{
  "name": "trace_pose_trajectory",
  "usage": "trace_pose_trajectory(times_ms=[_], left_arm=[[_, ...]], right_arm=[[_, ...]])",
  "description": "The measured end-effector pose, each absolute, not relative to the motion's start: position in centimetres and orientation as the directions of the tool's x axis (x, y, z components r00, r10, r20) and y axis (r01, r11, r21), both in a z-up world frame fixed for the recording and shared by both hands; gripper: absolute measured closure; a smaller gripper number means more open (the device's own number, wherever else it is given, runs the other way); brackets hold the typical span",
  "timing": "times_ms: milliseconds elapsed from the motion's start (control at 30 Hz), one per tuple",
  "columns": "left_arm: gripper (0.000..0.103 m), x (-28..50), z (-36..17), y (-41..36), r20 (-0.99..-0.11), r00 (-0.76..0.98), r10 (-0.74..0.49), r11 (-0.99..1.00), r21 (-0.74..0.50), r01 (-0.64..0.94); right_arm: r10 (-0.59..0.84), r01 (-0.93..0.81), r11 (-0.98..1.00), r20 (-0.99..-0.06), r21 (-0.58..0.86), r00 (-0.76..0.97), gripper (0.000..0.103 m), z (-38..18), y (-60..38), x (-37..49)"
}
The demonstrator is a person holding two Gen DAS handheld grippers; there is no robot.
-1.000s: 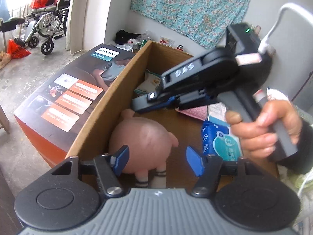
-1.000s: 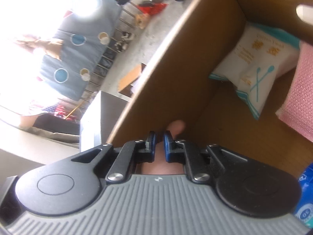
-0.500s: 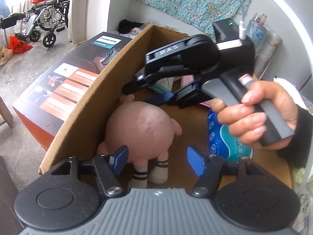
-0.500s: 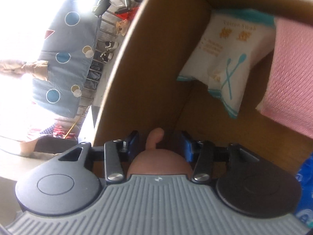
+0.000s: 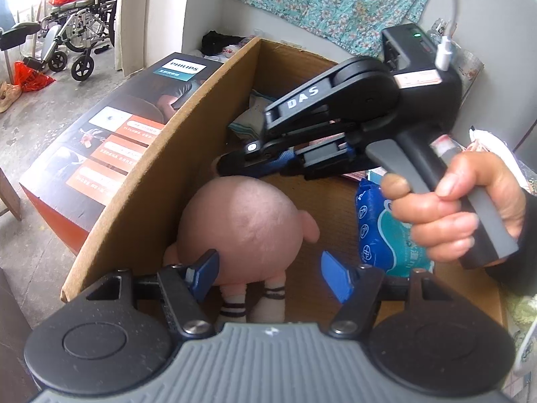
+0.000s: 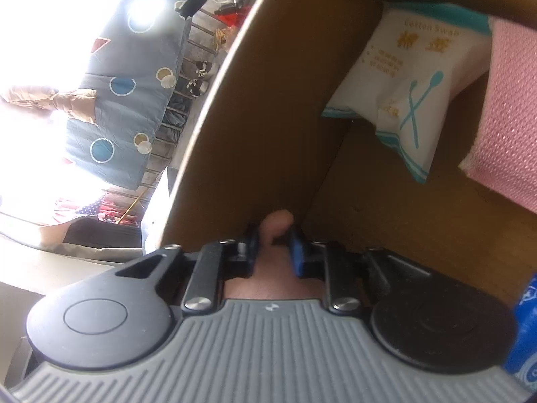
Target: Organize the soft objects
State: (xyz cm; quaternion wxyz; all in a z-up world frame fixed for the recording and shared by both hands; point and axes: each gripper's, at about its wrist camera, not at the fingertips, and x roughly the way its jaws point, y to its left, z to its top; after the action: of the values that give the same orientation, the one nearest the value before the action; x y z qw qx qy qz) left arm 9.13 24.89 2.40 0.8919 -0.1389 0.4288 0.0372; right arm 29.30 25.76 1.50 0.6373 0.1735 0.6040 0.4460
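Right gripper, held in the person's hand, is pinched together on a small pink nub at the top of the plush doll; its jaws have just been closing, with that nub between them. Whether the nub is an ear or a tuft I cannot tell. Left gripper hangs with its jaws apart, the doll's striped-sock legs showing between its fingers but no pad pressing on them.

The doll lies inside the cardboard box, directly under both grippers and against the box wall to the left gripper's left. Ahead of the right gripper's tips sits a white cotton swab packet, and to their right a pink knitted cloth. A blue wet-wipe pack lies to the right of the left gripper. So several soft things are already in the box; judging from that, the sorting looks well along, and the doll is either being settled into place or about to be shifted. What remains outside the box cannot be seen.

Room is tight: the box wall is close beside the right gripper's left finger, and the wipe pack crowds the doll's other side. Beyond the wall stands a printed Philips carton, with a wheelchair farther off.
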Motion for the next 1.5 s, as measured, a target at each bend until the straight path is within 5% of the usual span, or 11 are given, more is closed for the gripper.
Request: trace_pose_trajectory(times_ms=[400,700,1000,1067,1167,1300,1500], left_arm=[[0.032,9.4,2.6,24.3,-0.757,0.648,-0.087,0.957,-0.244,-0.156],[0.030,8.6,3.9,23.9,-0.730,0.682,-0.047,0.977,-0.176,-0.121],[0.030,9.1,3.5,24.1,-0.753,0.655,-0.055,0.973,-0.187,-0.134],[0.030,8.9,3.4,24.1,-0.755,0.653,-0.056,0.973,-0.189,-0.135],[0.030,8.5,3.4,24.1,-0.759,0.649,-0.050,0.973,-0.184,-0.139],[0.030,8.1,3.2,24.4,-0.767,0.640,-0.045,0.970,-0.187,-0.157],[0.030,7.8,3.4,24.4,-0.765,0.643,-0.042,0.972,-0.180,-0.151]], right_arm=[[0.827,-0.454,0.470,-0.558,0.757,-0.074,0.098,5.8,22.7,29.1],[0.747,-0.643,0.465,-0.660,0.608,-0.084,0.098,8.5,20.1,27.5],[0.700,-0.612,0.563,-0.714,0.556,-0.005,0.094,8.6,16.7,26.9],[0.700,-0.618,0.569,-0.714,0.542,0.018,0.086,9.0,17.3,27.1],[0.694,-0.646,0.568,-0.718,0.509,0.045,0.052,8.9,19.4,27.3],[0.663,-0.706,0.563,-0.744,0.429,0.077,0.027,8.4,22.9,27.0],[0.621,-0.776,0.529,-0.780,0.344,0.078,0.019,7.2,27.1,26.0]])
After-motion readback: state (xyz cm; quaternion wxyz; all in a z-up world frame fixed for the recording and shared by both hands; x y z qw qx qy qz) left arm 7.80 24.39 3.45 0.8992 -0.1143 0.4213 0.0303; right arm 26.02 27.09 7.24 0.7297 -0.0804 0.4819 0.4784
